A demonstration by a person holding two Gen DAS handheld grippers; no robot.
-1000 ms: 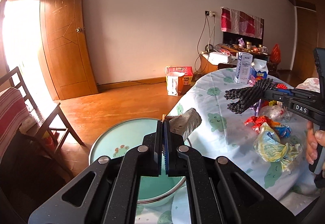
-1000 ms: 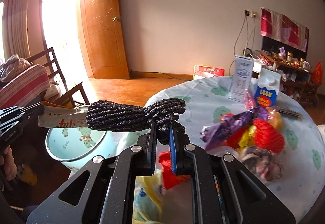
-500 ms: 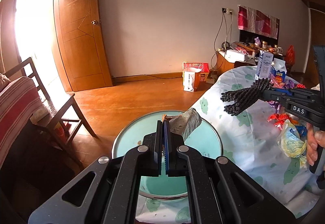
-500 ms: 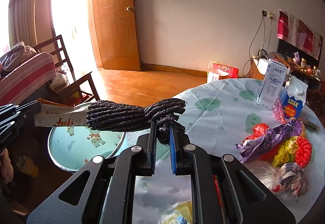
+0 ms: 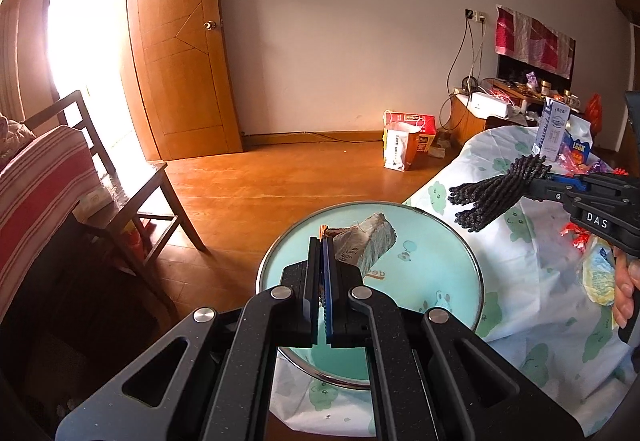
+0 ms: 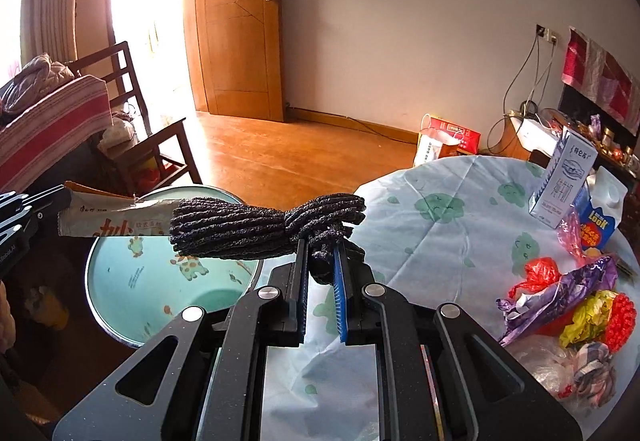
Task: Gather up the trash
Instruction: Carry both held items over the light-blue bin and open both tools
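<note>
My left gripper is shut on a crumpled grey snack wrapper and holds it over a round light-blue basin beside the table. The wrapper also shows in the right wrist view, with the basin under it. My right gripper is shut on a knotted bundle of dark grey cord, held near the basin's rim. The bundle also shows in the left wrist view, right of the wrapper.
A round table with a white cloth carries a pile of coloured wrappers and two cartons. A wooden chair stands left of the basin. A paper bag is on the wooden floor.
Both grippers have swung left, away from the table's litter. The basin now lies directly under the left gripper's wrapper, and the cord bundle has come closer to the basin.
</note>
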